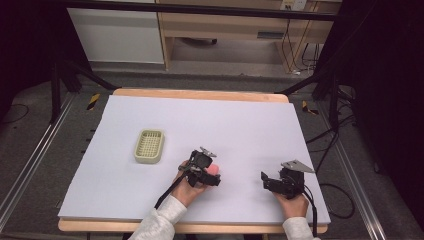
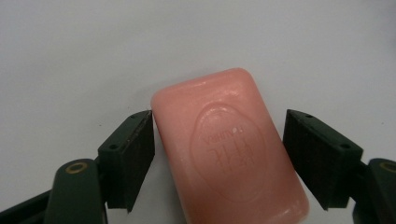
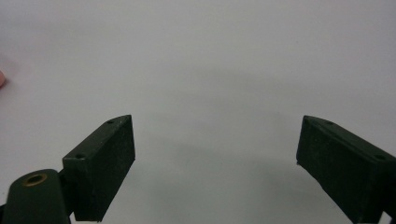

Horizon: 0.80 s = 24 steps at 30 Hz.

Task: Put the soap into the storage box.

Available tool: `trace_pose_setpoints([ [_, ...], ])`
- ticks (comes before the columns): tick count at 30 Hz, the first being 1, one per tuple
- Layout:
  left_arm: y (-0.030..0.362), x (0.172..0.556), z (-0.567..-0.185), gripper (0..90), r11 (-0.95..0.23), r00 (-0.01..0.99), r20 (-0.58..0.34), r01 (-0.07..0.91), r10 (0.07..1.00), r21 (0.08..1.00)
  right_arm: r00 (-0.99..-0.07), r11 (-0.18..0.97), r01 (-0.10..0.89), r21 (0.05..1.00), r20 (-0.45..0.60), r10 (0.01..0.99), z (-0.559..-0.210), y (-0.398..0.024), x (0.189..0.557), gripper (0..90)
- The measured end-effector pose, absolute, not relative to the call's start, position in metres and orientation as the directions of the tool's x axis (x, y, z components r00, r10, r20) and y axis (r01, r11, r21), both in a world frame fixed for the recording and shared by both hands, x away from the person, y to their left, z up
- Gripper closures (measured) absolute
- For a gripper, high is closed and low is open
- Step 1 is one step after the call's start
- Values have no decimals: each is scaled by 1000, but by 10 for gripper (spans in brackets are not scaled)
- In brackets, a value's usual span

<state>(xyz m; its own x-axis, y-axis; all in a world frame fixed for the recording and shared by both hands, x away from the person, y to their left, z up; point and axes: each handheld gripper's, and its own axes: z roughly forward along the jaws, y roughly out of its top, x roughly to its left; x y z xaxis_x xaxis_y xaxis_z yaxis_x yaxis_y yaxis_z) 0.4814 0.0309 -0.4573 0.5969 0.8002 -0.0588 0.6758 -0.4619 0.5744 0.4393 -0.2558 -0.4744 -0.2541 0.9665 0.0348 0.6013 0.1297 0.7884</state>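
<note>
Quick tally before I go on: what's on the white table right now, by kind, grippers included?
Pink soap bar: 1
Pale green slotted tray: 1
Grippers: 2, the left gripper around the soap, the right gripper with nothing between its jaws
Total: 4

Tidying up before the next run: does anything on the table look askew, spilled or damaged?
Nothing spilled or damaged. The pink soap bar lies on the table at a slant between the left claw's jaws: one pad touches it, the other stands apart. The soap dish sits empty.
</note>
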Motion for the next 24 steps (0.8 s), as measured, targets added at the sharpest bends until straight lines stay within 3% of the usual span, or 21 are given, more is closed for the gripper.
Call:
trace_pose_setpoints([
  [24,21,480,-464,279,-463,561,-22,705,828,537,-253,128,604,787,37,967,-474,-255,439,119],
])
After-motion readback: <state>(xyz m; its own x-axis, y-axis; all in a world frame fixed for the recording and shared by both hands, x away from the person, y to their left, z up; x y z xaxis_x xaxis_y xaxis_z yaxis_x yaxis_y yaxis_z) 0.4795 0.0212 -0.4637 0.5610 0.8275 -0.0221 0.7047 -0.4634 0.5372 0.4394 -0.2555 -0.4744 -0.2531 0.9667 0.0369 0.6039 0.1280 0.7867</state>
